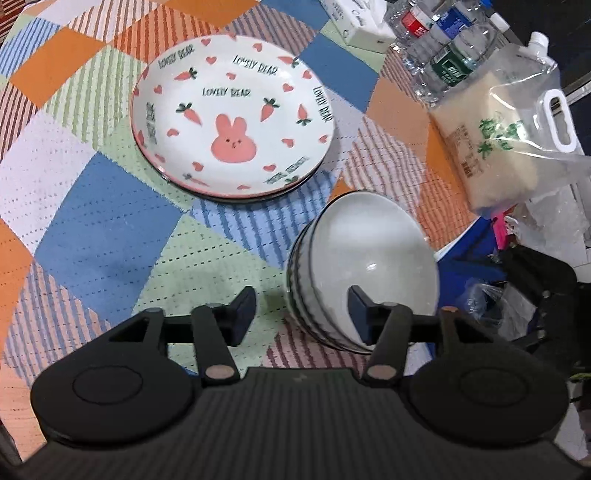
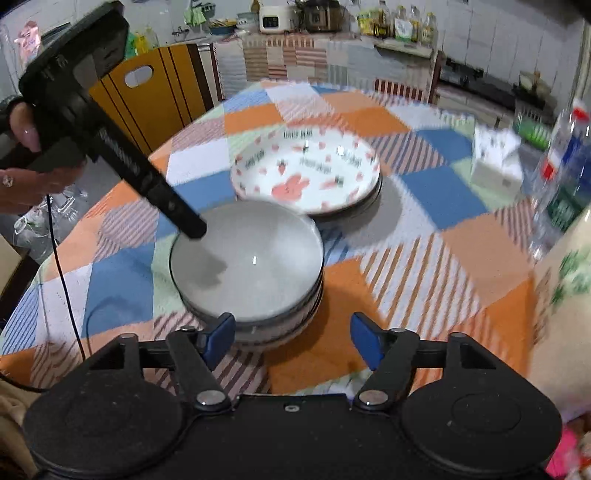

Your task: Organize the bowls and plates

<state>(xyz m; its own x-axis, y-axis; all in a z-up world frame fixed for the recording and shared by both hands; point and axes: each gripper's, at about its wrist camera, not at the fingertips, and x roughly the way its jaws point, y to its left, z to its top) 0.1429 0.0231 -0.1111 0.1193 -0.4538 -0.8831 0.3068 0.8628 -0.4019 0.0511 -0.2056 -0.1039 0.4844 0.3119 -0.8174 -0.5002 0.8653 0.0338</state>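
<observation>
A white plate with a pink rabbit and carrots [image 1: 232,122] tops a short plate stack on the patchwork tablecloth; it also shows in the right wrist view [image 2: 306,177]. A stack of grey-white bowls [image 1: 362,266] stands in front of it, also in the right wrist view [image 2: 247,262]. My left gripper [image 1: 301,314] is open, its right finger over the top bowl's rim and its left finger outside. In the right wrist view the left gripper's finger [image 2: 184,218] reaches over the bowl's left rim. My right gripper [image 2: 293,339] is open and empty, just in front of the bowl stack.
A bag of rice [image 1: 495,136], water bottles [image 1: 443,48] and a tissue box [image 1: 362,22] stand at the table's right side. A yellow chair [image 2: 155,92] is behind the table's far left. A black cable [image 2: 62,280] hangs on the left.
</observation>
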